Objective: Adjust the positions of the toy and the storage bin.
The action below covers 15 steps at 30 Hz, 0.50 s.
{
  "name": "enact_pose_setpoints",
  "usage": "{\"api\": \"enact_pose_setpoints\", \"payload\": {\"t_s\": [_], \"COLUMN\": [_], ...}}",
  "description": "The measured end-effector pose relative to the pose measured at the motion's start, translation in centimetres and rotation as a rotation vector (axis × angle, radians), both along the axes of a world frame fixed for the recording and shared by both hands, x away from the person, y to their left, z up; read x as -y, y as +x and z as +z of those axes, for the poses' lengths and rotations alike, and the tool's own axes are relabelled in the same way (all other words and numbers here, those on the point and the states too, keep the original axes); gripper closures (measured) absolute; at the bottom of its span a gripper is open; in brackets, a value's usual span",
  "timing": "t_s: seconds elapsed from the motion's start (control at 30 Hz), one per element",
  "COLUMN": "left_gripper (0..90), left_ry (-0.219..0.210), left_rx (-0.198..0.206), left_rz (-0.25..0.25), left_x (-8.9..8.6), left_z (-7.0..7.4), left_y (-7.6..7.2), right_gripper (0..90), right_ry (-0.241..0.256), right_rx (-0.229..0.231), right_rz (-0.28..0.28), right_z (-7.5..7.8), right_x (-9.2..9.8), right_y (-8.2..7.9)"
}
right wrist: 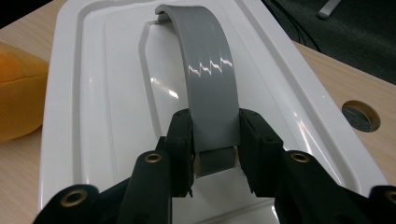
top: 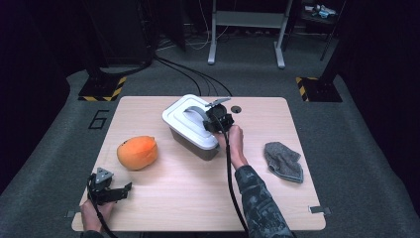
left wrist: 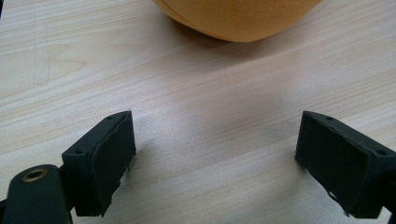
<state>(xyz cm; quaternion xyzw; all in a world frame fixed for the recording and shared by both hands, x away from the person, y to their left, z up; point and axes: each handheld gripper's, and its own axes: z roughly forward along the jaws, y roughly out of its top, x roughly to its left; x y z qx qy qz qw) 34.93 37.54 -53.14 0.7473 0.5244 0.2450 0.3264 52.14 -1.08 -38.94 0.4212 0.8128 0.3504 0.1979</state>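
Note:
A dark box with a white lid (top: 184, 119) stands at the middle of the wooden table (top: 163, 198). The lid (right wrist: 93, 116) carries an arched grey handle (right wrist: 210, 93). My right gripper (right wrist: 215, 144) is shut on the near end of that handle, one pad on each side; the same gripper (top: 216, 120) sits over the box's right end. An orange plush toy (top: 137, 151) lies left of the box, and its underside (left wrist: 238, 18) fills the top of the left gripper view. My left gripper (left wrist: 215, 161) is open just above bare wood, near the table's front left corner (top: 110, 191).
A crumpled grey cloth (top: 283, 160) lies at the right of the table. A round cable hole (top: 236, 109) sits behind the box, also seen as the hole (right wrist: 360, 115). Black cables run over the floor beyond the table.

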Motion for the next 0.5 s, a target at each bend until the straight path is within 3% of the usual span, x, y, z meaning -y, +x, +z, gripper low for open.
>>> {"api": "enact_pose_setpoints", "payload": {"t_s": [0.3,0.5], "left_gripper": [11.9,11.9], "left_ry": [-0.003,-0.003], "left_rx": [0.006,0.002], "left_rz": [0.002,0.002], "left_x": [0.0,0.0], "left_z": [-0.1,0.0], "left_y": [0.0,0.0], "right_gripper": [66.1,61.0], "right_ry": [0.009,0.023], "right_rx": [-0.003,-0.016], "right_rz": [-0.012,0.017], "right_z": [0.0,0.2], "right_x": [0.2,0.5], "right_y": [-1.9,-1.5]}}
